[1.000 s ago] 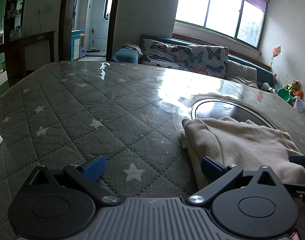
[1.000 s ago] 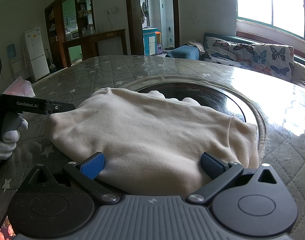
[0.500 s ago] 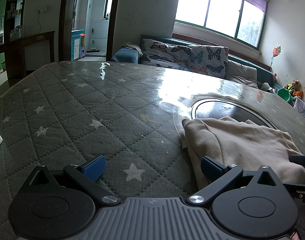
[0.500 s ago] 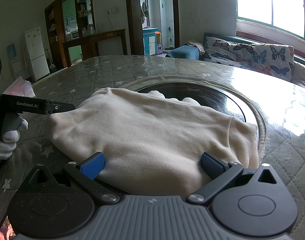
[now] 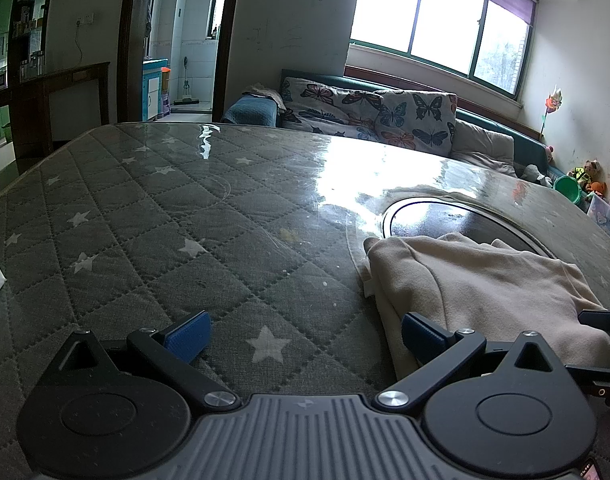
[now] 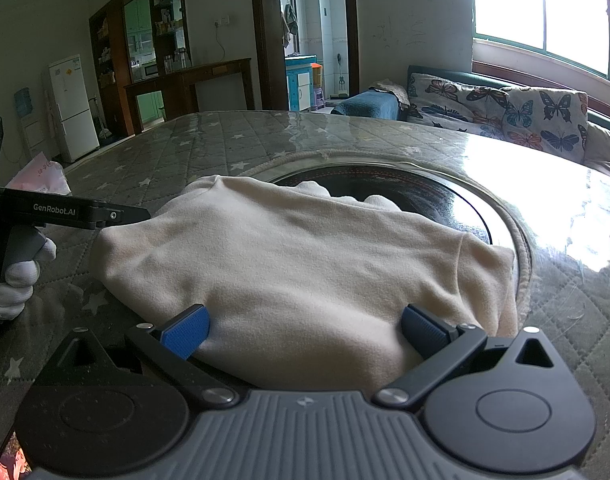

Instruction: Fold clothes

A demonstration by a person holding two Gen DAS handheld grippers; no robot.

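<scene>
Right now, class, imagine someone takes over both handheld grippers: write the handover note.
Left gripper: open, empty, over the grey star-quilted tabletop, just left of the garment.
Right gripper: open, holding nothing, its blue pads either side of the near edge of the cream fleece garment.
Garment: a compact bundle lying partly over the dark round inset in the table.
Done: it looks already folded at least once.
Left: probably a final fold or tidy-up; I cannot tell how many remain.
</scene>
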